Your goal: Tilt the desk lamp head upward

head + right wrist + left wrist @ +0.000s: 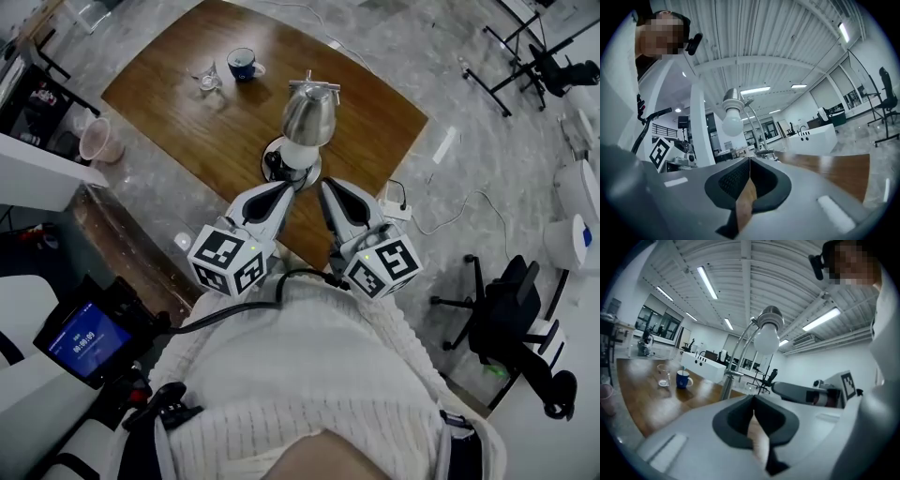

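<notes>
The desk lamp stands on the wooden table [178, 103], its metal head [308, 114] facing down with a white bulb [301, 155] under it, above a round base [277, 161]. My left gripper [285, 189] and right gripper [327, 186] both sit just in front of the base, pointing at it, apart from the lamp. Both are shut with nothing between the jaws. In the left gripper view the shut gripper [752, 398] lies below the lamp's bulb [766, 340]. From the right gripper view the shut gripper [749, 159] points up at the bulb [732, 123].
A blue mug [244, 64] and a small glass [208, 81] stand at the table's far side. A pink cup [98, 141] sits off the table's left edge. A white power adapter [395, 207] with its cable lies right of the grippers. A black office chair [511, 319] stands at the right.
</notes>
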Demonstrator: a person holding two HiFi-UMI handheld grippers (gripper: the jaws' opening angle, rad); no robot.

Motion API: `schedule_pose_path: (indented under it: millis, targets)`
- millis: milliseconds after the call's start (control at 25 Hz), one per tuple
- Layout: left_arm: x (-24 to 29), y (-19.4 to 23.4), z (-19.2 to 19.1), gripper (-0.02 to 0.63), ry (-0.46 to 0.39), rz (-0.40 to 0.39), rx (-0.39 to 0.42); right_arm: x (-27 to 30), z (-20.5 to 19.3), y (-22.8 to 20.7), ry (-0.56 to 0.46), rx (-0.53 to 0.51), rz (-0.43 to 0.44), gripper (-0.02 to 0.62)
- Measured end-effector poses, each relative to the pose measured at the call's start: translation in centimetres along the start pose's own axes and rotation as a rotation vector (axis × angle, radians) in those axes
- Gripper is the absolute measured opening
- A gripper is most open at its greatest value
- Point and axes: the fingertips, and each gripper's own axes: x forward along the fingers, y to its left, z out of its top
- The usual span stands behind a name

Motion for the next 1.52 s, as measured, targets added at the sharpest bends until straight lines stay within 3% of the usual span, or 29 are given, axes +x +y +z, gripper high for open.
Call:
schedule_pose_path:
  millis: [160, 320, 720, 1520]
  targets:
    - [-1.5, -1.7, -2.0, 0.008, 0.077, 0.089, 0.042, -2.4, -0.6, 1.7, 0.062, -0.012, -0.009, -0.002]
    - [-1.6, -2.8, -2.6, 0.008, 0.097, 0.064, 0.057, -2.6, -1.6, 1.9, 0.107, -0.039, -0.029, -0.003]
    - [-1.1, -2.7, -3.9, 0.008, 0.139, 0.028, -0.025, -1.8, -3.2, 2.8, 0.204, -0.048, 0.019, -0.003]
    - [-1.0, -2.4, -3.6, 0.006, 0.139, 0.025, -0.022, -1.6, -4.2, 2.4, 0.241, -0.026, 0.044, -0.002]
